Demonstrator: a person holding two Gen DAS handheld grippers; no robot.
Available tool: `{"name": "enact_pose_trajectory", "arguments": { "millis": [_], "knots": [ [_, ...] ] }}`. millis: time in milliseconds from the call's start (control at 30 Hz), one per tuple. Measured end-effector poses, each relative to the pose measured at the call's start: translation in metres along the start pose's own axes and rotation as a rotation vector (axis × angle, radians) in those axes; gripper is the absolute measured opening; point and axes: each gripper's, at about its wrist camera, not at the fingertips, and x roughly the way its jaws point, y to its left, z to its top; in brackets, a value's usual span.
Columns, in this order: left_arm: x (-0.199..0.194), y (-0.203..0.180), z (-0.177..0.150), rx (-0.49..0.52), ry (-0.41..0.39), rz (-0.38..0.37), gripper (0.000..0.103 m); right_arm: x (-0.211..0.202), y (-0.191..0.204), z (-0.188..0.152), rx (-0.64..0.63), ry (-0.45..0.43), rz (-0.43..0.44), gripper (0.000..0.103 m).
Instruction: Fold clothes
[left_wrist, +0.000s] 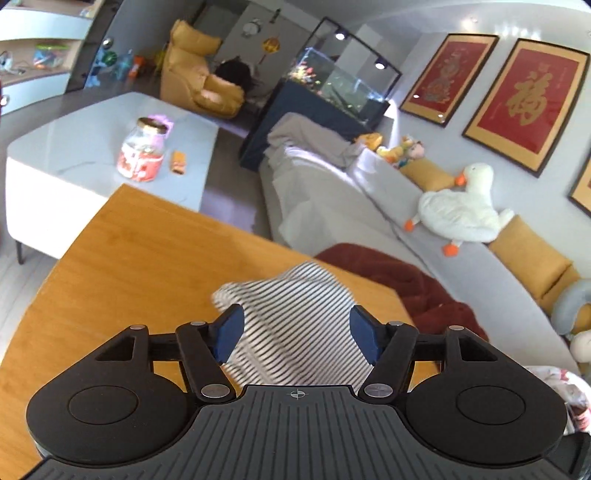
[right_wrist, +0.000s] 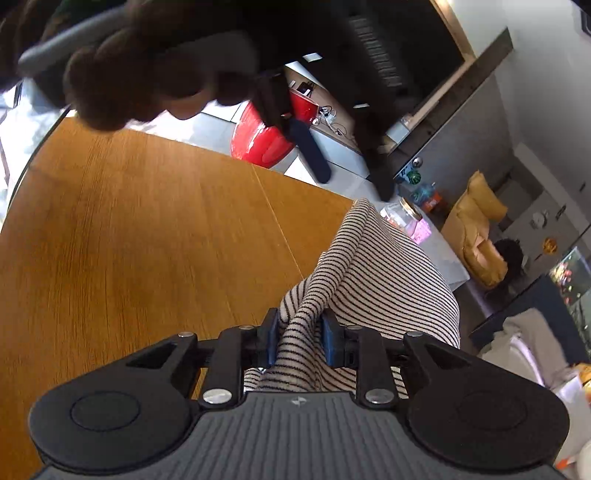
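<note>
— What's that left gripper (left_wrist: 297, 334) doing?

— Its blue pads (left_wrist: 229, 334) stand wide apart over the wooden table (left_wrist: 122, 266), with a blurred striped garment (left_wrist: 295, 325) between them.

— Gripping it?

— Can't tell that it touches. Beyond lie a maroon blanket (left_wrist: 399, 273), a grey sofa (left_wrist: 332, 206) and a plush goose (left_wrist: 458, 210).

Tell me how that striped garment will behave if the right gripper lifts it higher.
The striped garment will probably hang limp: it already bunches into soft folds where the right gripper pinches it. It looks light, a thin knit. The part beyond the wooden table edge may drag, and the left gripper is open, giving no support.
</note>
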Motion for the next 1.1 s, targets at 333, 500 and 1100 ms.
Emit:
{"name": "enact_pose_trajectory", "arguments": {
  "millis": [333,500,1100],
  "knots": [
    [0.07,-0.018,-0.03,0.18,0.129,0.088,0.067,-0.03,-0.071,0.001,0.299,0.008,0.186,0.058],
    [0.067,-0.016,-0.034,0.206,0.128,0.083,0.067,-0.039,-0.184,-0.022,0.802,-0.052,0.294,0.074],
    [0.061,-0.001,-0.036,0.171,0.152,0.047,0.075,0.129,-0.226,-0.057,1.099,0.107,0.52,0.057]
  ]
}}
